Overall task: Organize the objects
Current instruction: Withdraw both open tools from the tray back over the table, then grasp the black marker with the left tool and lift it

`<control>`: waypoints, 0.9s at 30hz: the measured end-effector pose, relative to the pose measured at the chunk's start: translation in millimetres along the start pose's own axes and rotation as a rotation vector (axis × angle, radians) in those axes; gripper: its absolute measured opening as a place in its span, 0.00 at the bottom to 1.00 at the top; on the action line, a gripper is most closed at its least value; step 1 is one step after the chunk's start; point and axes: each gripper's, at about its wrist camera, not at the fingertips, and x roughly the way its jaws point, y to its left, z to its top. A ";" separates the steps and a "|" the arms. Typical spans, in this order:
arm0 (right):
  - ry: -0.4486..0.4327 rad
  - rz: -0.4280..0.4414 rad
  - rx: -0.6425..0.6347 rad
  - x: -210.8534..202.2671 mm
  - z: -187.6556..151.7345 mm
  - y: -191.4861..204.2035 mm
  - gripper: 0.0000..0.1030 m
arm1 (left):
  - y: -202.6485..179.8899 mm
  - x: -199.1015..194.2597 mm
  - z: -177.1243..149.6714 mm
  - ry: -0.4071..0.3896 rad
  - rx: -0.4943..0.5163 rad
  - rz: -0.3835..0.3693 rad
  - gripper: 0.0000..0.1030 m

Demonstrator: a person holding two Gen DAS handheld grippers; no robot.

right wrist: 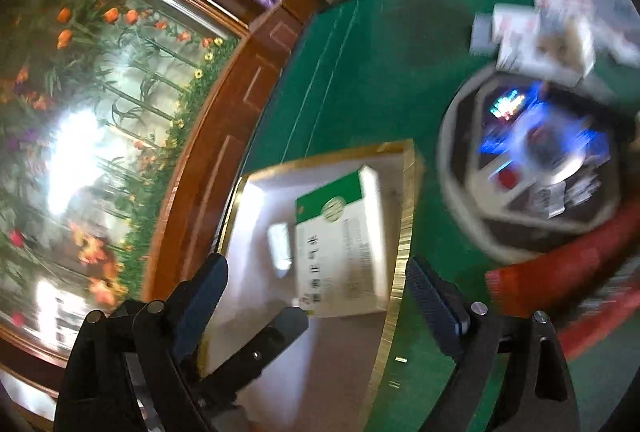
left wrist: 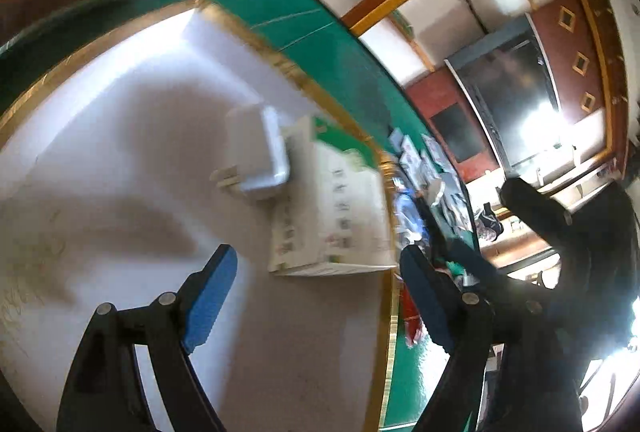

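Note:
A white tray with a gold rim (left wrist: 390, 312) lies on the green table (left wrist: 332, 47). In it are a white plug adapter (left wrist: 258, 151) and a white and green medicine box (left wrist: 332, 207), side by side. My left gripper (left wrist: 316, 296) is open and empty, above the tray just short of the box. In the right wrist view the same tray (right wrist: 402, 252) holds the box (right wrist: 344, 244) and the adapter (right wrist: 279, 246). My right gripper (right wrist: 316, 296) is open and empty above the tray. The left gripper's black arm (right wrist: 260, 348) shows below the box.
Several small boxes and packets (right wrist: 544, 39) lie on the green table at the far right, beside a round grey unit with lit blue parts (right wrist: 536, 159). A red band (right wrist: 560, 272) curves near it. A wooden cabinet with a flower panel (right wrist: 100, 111) stands at left.

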 end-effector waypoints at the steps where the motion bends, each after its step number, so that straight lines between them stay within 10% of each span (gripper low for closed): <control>1: -0.037 -0.039 -0.042 -15.4 -3.0 5.3 0.91 | -5.4 -6.7 0.2 -0.019 0.022 0.001 0.80; 8: -0.507 -0.442 -0.289 -144.8 -50.7 9.9 1.00 | -86.4 -47.9 -17.8 -0.100 0.338 -0.071 0.96; 11: -0.534 -0.557 -0.170 -163.1 -54.1 -32.9 1.00 | -110.5 -33.4 -32.3 -0.029 0.405 -0.069 0.96; 18: -0.526 -0.565 0.040 -183.3 -58.3 -135.2 1.00 | -137.4 10.7 -63.1 0.107 0.428 -0.008 0.96; 27: -0.537 -0.444 0.196 -196.8 -67.5 -196.7 1.00 | -202.0 88.1 -79.7 0.088 0.751 0.192 0.94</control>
